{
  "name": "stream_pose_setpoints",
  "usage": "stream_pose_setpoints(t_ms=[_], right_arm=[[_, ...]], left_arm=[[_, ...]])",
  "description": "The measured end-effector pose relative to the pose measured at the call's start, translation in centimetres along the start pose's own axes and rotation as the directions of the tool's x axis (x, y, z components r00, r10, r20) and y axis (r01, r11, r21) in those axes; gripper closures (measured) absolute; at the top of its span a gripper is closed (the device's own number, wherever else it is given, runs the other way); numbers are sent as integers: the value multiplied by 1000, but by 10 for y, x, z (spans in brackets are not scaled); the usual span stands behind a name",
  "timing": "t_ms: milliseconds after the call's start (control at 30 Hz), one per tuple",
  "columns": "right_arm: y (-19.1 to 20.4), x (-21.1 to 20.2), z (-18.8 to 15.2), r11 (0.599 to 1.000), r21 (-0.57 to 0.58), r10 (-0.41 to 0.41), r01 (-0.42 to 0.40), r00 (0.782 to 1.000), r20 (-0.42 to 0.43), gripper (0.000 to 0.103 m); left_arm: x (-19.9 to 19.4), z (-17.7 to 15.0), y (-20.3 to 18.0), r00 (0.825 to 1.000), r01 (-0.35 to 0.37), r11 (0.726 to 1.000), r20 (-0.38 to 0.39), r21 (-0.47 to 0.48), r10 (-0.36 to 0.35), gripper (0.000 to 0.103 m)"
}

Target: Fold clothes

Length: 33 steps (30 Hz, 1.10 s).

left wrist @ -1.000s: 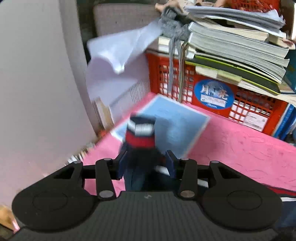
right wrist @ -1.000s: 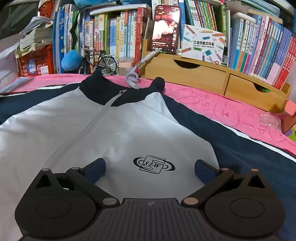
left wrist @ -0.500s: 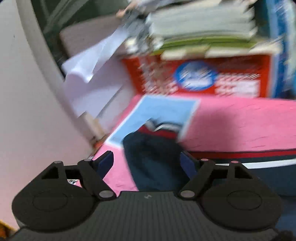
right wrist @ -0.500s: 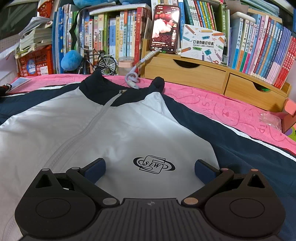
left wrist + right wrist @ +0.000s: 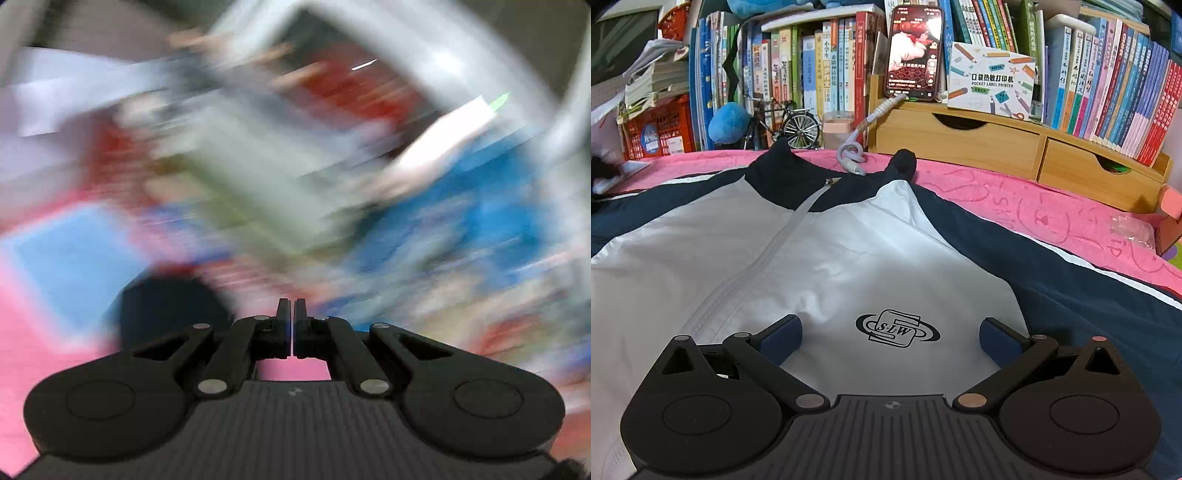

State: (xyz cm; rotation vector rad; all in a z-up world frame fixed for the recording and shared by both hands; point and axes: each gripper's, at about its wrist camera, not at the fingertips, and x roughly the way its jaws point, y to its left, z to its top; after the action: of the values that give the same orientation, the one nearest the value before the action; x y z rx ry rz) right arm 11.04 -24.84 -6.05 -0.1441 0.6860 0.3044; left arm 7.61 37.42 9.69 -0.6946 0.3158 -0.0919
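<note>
White-and-navy jacket (image 5: 849,251): light, limp, slippery; best pinched at hem or sleeve. Left claw (image 5: 294,314) closed empty; right claw (image 5: 890,332) spread wide.

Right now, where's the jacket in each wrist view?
Left wrist: heavy blur; only a dark navy jacket part shows, low left, beyond the shut, empty left tongs.
Right wrist: jacket spread flat across the middle, beneath the open right tongs.
Shared landmark: the pink cover.
</note>
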Motion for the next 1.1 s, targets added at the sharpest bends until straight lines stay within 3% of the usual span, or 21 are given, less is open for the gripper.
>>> stream_pose_setpoints(t_ms=[33,100,133,167,200,300,400,467,500,567,633,700,833,867,900,933,967,1000,1033,1067,1100], right_arm=[[0,0,0,1000,0,0,0,1000,0,0],[0,0,0,1000,0,-1,1,1000,0,0],[1,0,0,1000,-1,-2,2,1000,1,0],[1,0,0,1000,-1,-3,3,1000,1,0],[1,0,0,1000,-2,-4,4,1000,1,0],[1,0,0,1000,-3,-6,6,1000,2,0],[2,1,0,1000,-2,-8,8,1000,2,0],[2,1,0,1000,-2,-8,8,1000,3,0],[2,1,0,1000,-2,-9,9,1000,3,0],[2,1,-1,1000,-3,-11,11,1000,4,0],[2,1,-1,1000,-3,-11,11,1000,4,0],[2,0,-1,1000,-2,-11,11,1000,4,0],[2,1,-1,1000,-1,-10,10,1000,3,0],[2,0,-1,1000,0,-9,9,1000,3,0],[2,0,-1,1000,1,-8,8,1000,3,0],[1,0,0,1000,3,-6,6,1000,2,0],[1,0,0,1000,4,-6,5,1000,1,0],[1,0,0,1000,5,-5,5,1000,1,0],[1,0,0,1000,5,-5,5,1000,1,0],[1,0,0,1000,5,-5,5,1000,1,0],[1,0,0,1000,5,-5,5,1000,1,0]], left_arm=[[-9,6,-10,994,106,994,31,8,-107,100],[-19,12,-20,992,103,992,66,72,-108,94],[-17,11,-23,998,-28,991,63,128,21,93],[-11,3,-22,989,-147,973,36,179,143,93],[-6,-5,-22,966,-254,938,14,234,258,93],[7,-43,-42,933,-289,835,-58,467,355,86],[31,-79,-79,910,-240,746,-124,621,396,48],[58,-95,-96,895,-244,705,-126,666,429,7],[73,-101,-101,879,-278,676,-103,683,465,2],[104,-106,-101,842,-356,635,-59,686,536,0],[139,-116,-92,780,-430,614,-70,662,622,1],[152,-122,-75,740,-460,645,-139,611,659,22],[146,-106,-66,794,-430,785,-226,446,564,95],[143,-97,-69,827,-385,840,-261,382,498,97],[133,-85,-74,884,-289,915,-288,280,367,97],[123,-73,-80,927,-180,968,-299,174,226,97],[109,-62,-83,956,-36,997,-289,67,54,97],[96,-51,-87,958,114,993,-260,-35,-119,97],[81,-42,-86,935,269,957,-210,-112,-288,95],[68,-36,-83,908,371,918,-151,-140,-390,90],[54,-30,-79,903,405,904,-96,-133,-419,88]])
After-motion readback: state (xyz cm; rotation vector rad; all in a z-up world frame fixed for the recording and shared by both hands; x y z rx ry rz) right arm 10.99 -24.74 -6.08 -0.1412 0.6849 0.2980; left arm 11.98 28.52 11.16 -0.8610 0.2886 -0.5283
